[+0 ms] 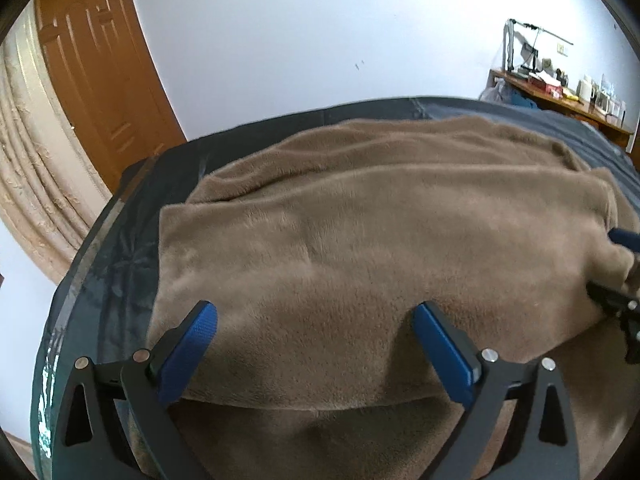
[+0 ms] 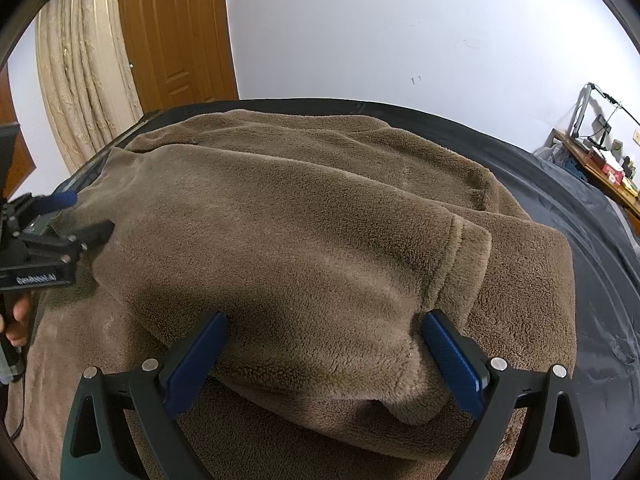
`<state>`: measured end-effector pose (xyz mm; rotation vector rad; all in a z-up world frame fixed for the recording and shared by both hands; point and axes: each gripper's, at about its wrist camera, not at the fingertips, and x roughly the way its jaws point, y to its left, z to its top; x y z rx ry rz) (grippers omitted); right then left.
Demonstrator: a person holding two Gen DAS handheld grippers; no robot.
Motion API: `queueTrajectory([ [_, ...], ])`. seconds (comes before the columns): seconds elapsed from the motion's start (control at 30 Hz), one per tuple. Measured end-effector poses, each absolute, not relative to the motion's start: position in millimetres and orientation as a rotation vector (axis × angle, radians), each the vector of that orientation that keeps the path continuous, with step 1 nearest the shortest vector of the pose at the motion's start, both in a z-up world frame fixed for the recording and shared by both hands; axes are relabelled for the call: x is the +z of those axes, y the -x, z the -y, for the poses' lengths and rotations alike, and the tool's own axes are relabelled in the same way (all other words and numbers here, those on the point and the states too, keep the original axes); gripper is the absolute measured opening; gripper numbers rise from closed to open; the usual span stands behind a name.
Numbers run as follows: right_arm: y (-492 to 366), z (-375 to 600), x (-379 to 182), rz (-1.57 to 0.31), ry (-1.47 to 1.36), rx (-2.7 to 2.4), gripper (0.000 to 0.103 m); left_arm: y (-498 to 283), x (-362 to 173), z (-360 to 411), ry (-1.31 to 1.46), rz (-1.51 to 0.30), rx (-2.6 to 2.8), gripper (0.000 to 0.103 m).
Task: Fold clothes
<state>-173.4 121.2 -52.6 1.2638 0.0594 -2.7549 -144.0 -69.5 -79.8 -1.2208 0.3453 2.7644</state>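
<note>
Brown fleece garment [image 2: 304,240] lies partly folded on the dark-covered bed [image 2: 560,216], upper layer doubled over the lower; left gripper [image 1: 316,312] at its near left edge and right gripper [image 2: 324,320] at its near right edge, both with jaws spread wide, straddling the fold, clamping nothing.
</note>
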Motion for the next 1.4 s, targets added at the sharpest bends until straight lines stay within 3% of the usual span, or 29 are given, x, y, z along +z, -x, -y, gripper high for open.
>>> queueTrajectory([
  [0.87, 171.8, -131.8, -52.3, 0.051, -1.239, -2.717, 0.102, 153.8, -93.5, 81.2, 1.298, -0.193, 2.696, 0.102],
  [1.0, 173.4, -123.2, -54.4, -0.013, -1.264, -2.733, 0.103, 161.3, -98.3, 94.1, 1.334, -0.054, 2.629, 0.103],
  [1.17, 173.4, -106.7, -59.4, -0.191, -1.303, -2.78, 0.102, 160.1, -99.1, 92.5, 1.337, -0.069, 2.619, 0.103],
  [1.4, 170.8, -113.1, -59.6, -0.152, -1.289, -2.767, 0.102, 120.0, -84.7, 116.3, 1.343, -0.09, 2.56, 0.103],
])
